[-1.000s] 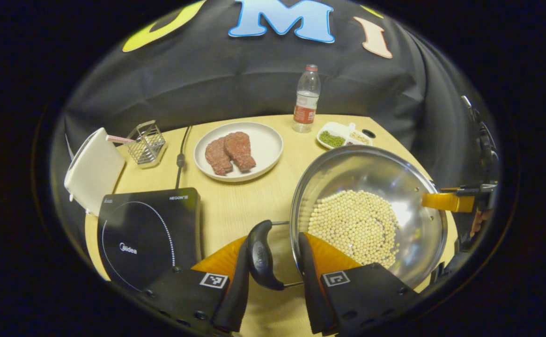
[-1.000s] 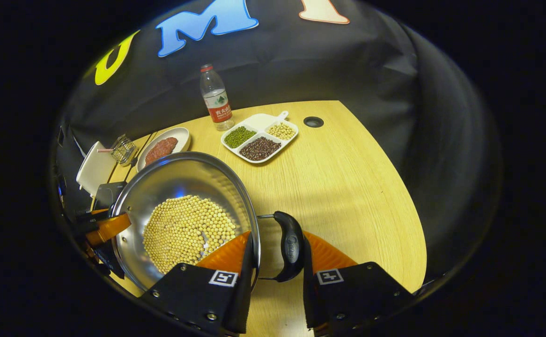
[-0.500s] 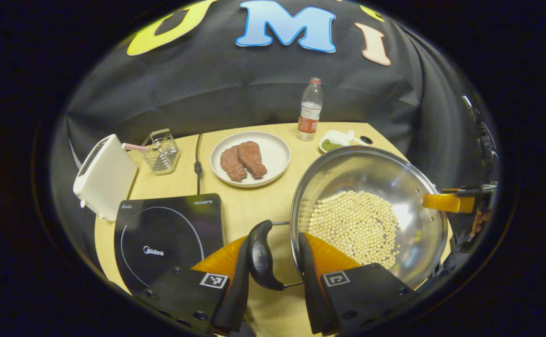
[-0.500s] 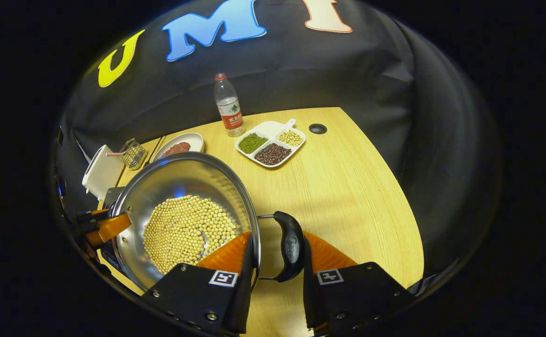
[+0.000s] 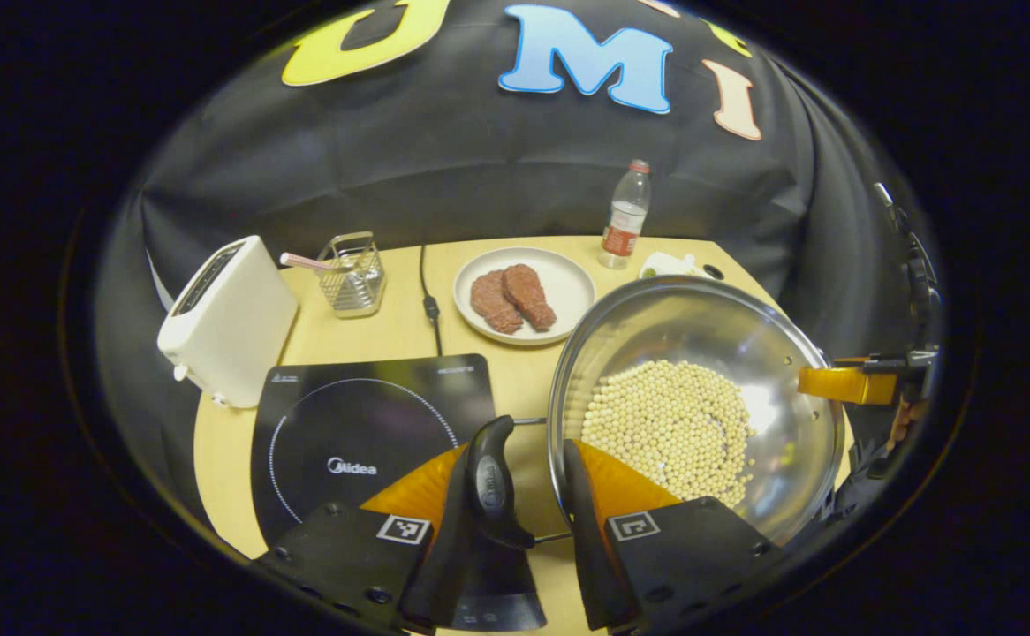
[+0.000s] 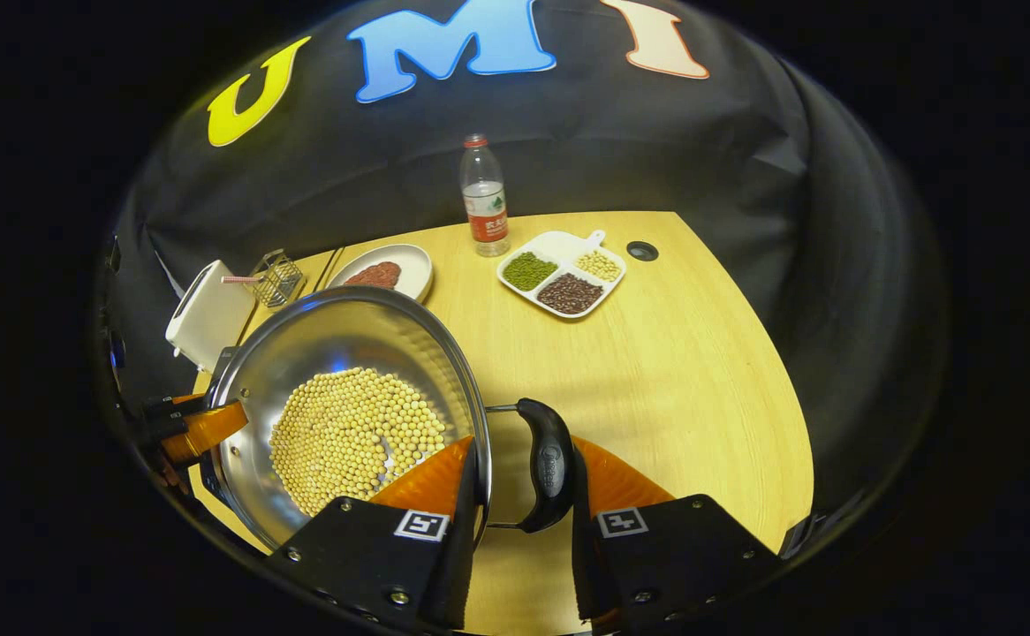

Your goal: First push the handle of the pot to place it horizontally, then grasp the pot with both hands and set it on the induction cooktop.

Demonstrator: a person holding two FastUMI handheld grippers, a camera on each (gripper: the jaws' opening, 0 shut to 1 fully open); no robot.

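Observation:
A steel pot with soybeans in it hangs between both grippers above the wooden table. My left gripper is shut on the pot's black left handle, one finger outside the handle and one inside the rim. The black induction cooktop lies just left of the pot, its near edge under my left gripper. In the right gripper view, my right gripper is shut the same way on the right handle of the pot. Each gripper shows across the pot in the other's view: right gripper, left gripper.
A white toaster stands left of the cooktop, a wire basket behind it. A plate of meat, a water bottle and a divided dish of beans sit at the back. A cable runs back from the cooktop.
Both grippers have carried the pot leftward, holding the handles throughout. The cooktop has come closer and now reaches under my left gripper.

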